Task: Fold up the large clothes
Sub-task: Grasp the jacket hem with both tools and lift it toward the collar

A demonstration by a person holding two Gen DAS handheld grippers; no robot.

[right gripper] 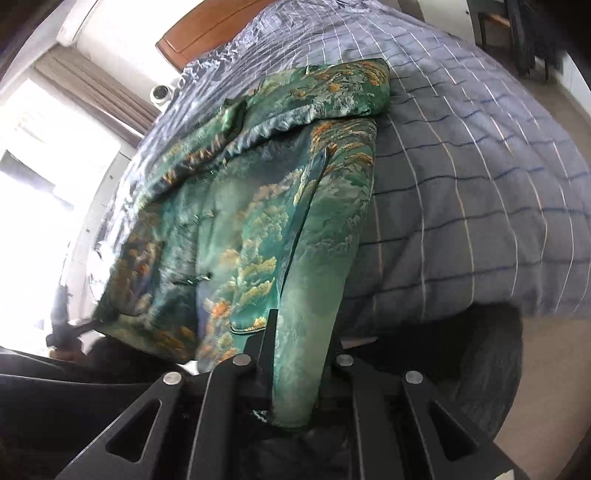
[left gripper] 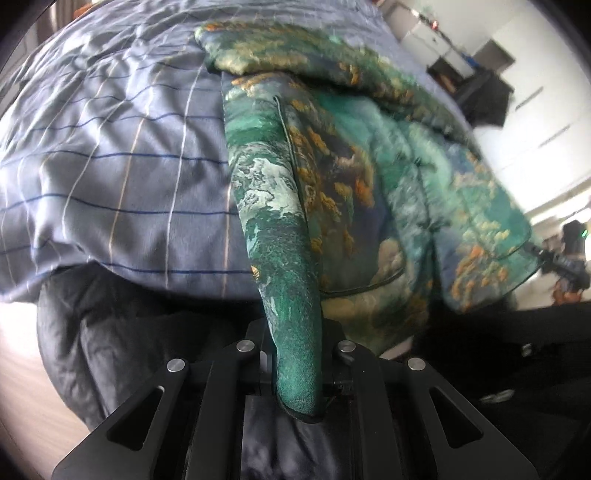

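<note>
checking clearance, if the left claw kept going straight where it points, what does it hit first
Most likely the green patterned garment that the left claw is already shut on, with the striped bedding underneath; depth is hard to judge.

Bedroom: checked bedspread (right gripper: pixel 461 192), wooden headboard (right gripper: pixel 207 29), curtain (right gripper: pixel 92 88).

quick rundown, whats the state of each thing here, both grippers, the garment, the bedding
left gripper: shut on a corner of the garment
right gripper: shut on the other near corner
green patterned satin garment: sleeves folded in, near end lifted off the bed
grey-blue checked bed cover: spread out, wrinkled
black quilt: bunched under the cover's near edge
</note>
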